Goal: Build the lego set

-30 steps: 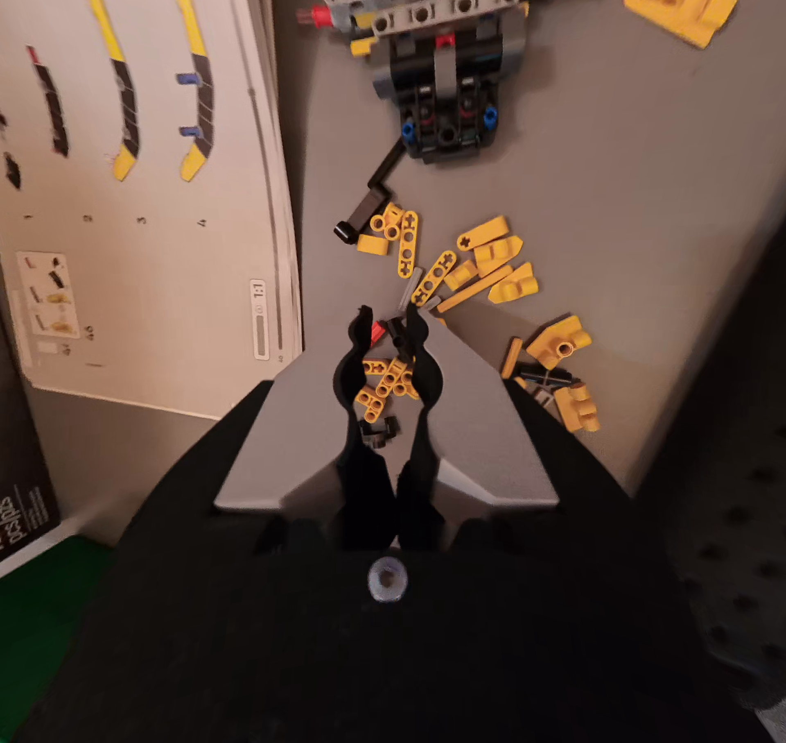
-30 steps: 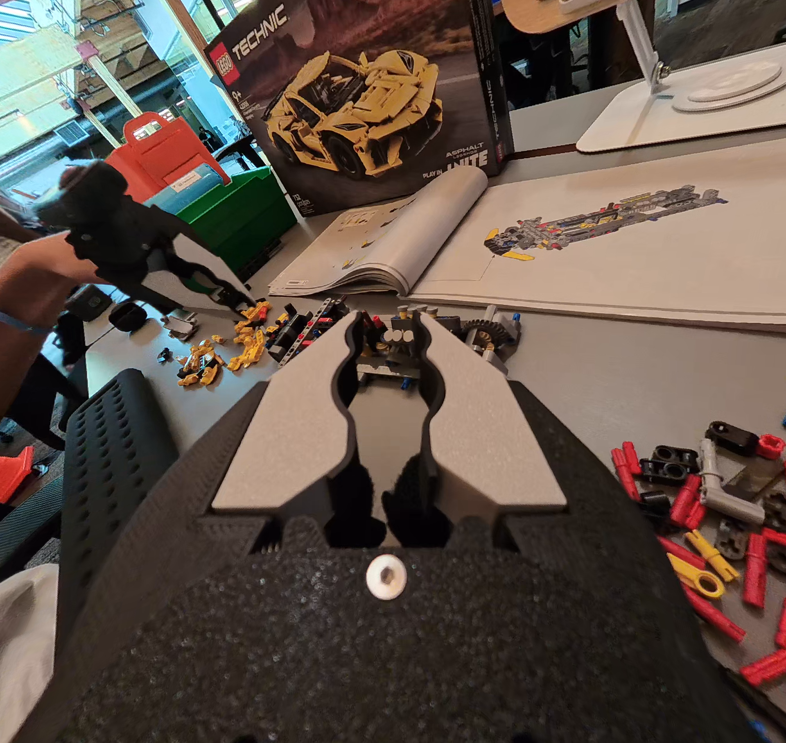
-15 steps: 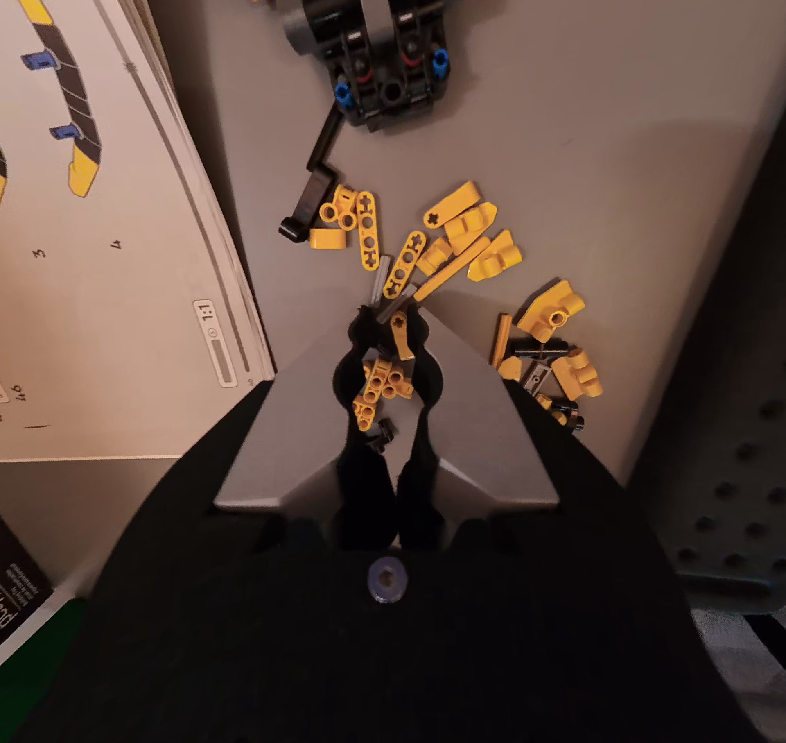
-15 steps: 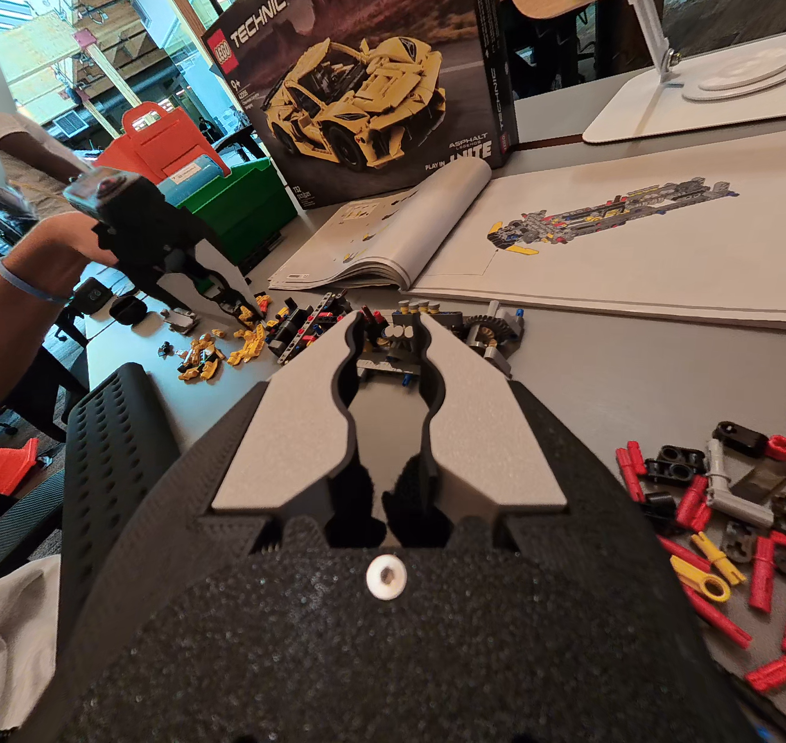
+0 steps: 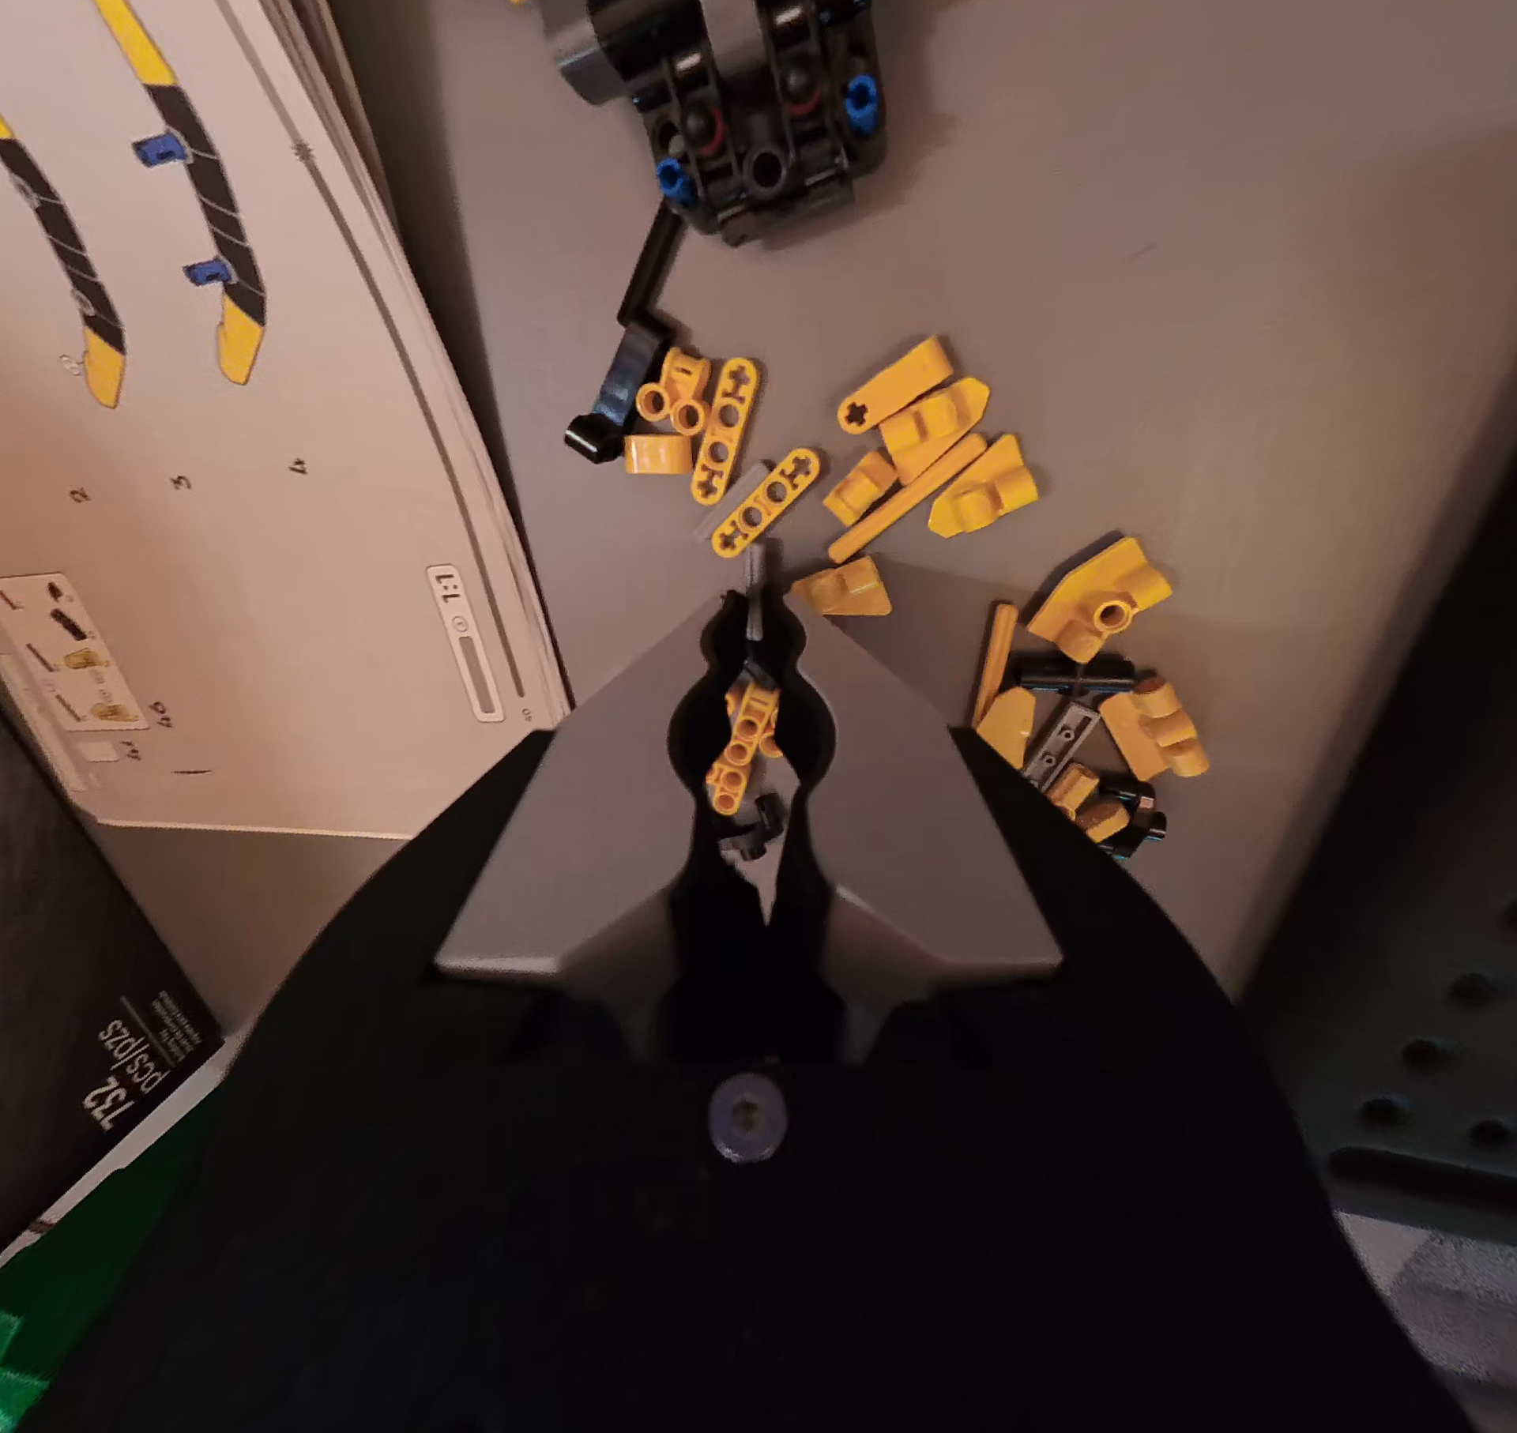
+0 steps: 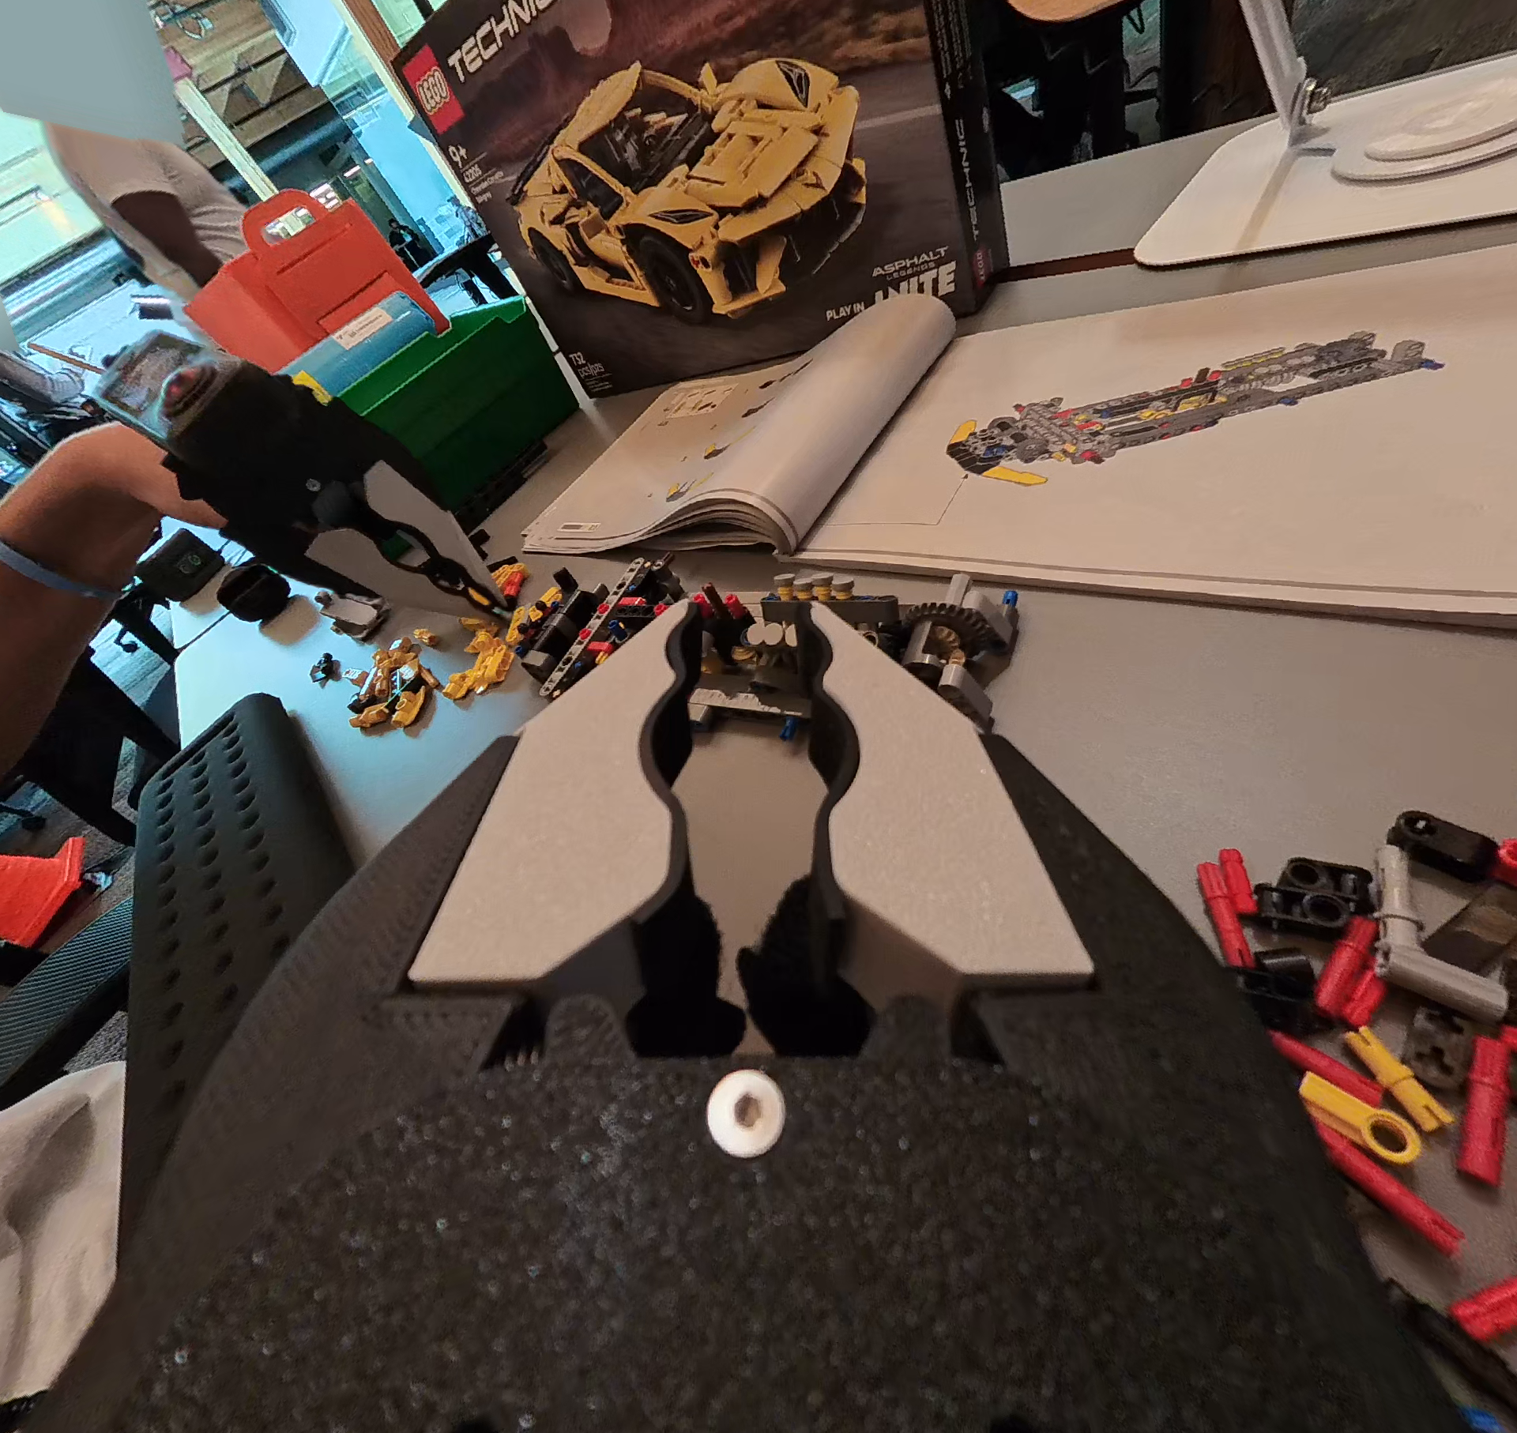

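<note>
Lego chassis (image 6: pixel 829 638), the half-built grey and black frame, lies lengthwise across the grey table (image 6: pixel 1190 737) just in front of the open instruction book (image 6: pixel 821 441), and serves as the landmark here. Right gripper (image 6: pixel 751 614) hangs directly before the chassis middle, released with a wide gap and nothing in it. Left gripper (image 5: pixel 753 597), off the chassis's left end among loose yellow pieces (image 5: pixel 919 450), is clenched on a small grey pin (image 5: pixel 755 589) whose long axis points toward the chassis; this hand looks best placed to bring it in.
</note>
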The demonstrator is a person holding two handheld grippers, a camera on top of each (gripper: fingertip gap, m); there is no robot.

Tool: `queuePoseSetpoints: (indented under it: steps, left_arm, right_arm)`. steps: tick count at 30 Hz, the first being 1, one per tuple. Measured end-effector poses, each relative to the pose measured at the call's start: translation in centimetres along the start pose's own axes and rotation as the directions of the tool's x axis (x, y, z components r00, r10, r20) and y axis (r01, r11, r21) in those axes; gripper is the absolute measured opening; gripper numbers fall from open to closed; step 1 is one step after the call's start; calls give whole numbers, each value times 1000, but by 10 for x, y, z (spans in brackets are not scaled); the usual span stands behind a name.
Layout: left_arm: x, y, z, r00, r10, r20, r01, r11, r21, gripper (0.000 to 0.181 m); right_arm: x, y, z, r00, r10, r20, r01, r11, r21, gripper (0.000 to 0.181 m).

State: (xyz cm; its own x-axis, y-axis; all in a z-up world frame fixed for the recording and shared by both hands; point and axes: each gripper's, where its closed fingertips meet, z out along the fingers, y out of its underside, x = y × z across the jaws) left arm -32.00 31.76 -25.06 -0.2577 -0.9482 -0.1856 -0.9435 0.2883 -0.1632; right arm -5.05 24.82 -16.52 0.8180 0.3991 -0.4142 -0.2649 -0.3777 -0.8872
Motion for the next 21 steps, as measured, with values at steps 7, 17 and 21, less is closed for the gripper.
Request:
queuePoseSetpoints:
  steps: [7,17,21]
  left_arm:
    - [-5,-2,-15,999,-29,29,27,998,54,1]
    - [60,-190,-36,977,-116,-176,184,879,440,2]
    - [66,-210,6,979,-142,-145,180,939,292,2]
  right_arm:
    - [0,-1,0,1000,10,4,-10,1000,3,21]
    - [2,1,1,1000,8,-5,-8,1000,-5,21]
    - [2,0,-1,1000,12,-4,-12,1000,2,21]
